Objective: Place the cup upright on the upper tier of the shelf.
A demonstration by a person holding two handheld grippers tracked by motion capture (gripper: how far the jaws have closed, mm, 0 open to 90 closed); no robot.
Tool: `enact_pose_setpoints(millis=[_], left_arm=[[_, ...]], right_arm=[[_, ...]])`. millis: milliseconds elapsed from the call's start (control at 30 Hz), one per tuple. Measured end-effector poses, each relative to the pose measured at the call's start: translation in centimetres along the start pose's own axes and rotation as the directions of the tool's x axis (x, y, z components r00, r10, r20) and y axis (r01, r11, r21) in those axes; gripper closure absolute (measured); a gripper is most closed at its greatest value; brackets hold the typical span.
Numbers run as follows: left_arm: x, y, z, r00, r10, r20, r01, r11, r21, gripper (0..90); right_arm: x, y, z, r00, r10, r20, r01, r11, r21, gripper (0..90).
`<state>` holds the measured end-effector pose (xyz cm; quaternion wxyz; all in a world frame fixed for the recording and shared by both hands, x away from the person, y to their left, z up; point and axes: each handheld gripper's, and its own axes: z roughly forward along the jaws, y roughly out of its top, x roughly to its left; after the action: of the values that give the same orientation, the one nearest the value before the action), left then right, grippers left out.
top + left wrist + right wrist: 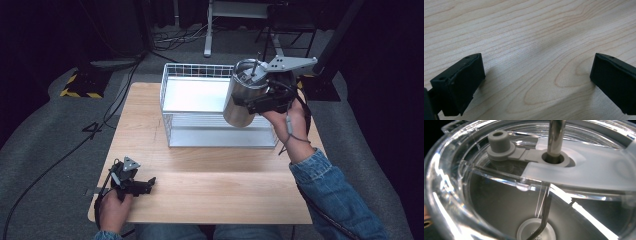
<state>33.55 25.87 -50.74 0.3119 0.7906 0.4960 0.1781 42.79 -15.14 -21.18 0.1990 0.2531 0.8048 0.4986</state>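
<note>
While your right gripper (252, 104) is up above the far right part of the tabletop (210, 185), it's got a stainless steel tumbler (241, 97) clamped by the side, so those jaws are pinched on the tumbler's wall. The tumbler is lifted clear of the wood and tilted, with its top leaning away from you, and it hangs over the right end of the white wire basket (190, 107). I can't tell if its bottom edge touches the basket wires or just floats in front of them.

From the right gripper view you're staring straight down into the clear plastic lid (499, 185). A metal straw (555, 137) pokes through the lid's hole, and a little grey rubber plug (499, 143) sits beside that hole on its tether. Down below you can see the straw bend toward the shiny bottom of the tumbler.

Your left gripper (148, 184) is way over at the near left corner of the tabletop, well apart from the basket, resting low on the wood in your left hand (115, 207). In the left gripper view its two black jaws are spread wide with just bare wood grain between them, nothing gripped.
</note>
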Motion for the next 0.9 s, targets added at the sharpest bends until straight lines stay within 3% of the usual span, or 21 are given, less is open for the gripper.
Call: enact_pose_setpoints(millis=[200,567,900], left_arm=[[0.0,0.0,0.0,1.0000,-0.001,-0.001,0.001,1.0000,0.000,0.0],[0.0,0.0,0.0,1.0000,-0.003,0.000,0.003,1.0000,-0.001,0.0],[0.0,0.0,0.0,1.0000,0.002,0.001,-0.002,1.0000,0.001,0.0]], right_arm=[[-1.5,1.3,1.9,0.9991,0.009,0.042,-0.010,1.000,0.014,3.7],[-4.4,2.8,4.9,0.9911,0.092,0.096,-0.092,0.996,-0.005,3.7],[-5.7,3.3,6.8,0.9860,0.106,0.128,-0.107,0.994,0.001,3.7]])
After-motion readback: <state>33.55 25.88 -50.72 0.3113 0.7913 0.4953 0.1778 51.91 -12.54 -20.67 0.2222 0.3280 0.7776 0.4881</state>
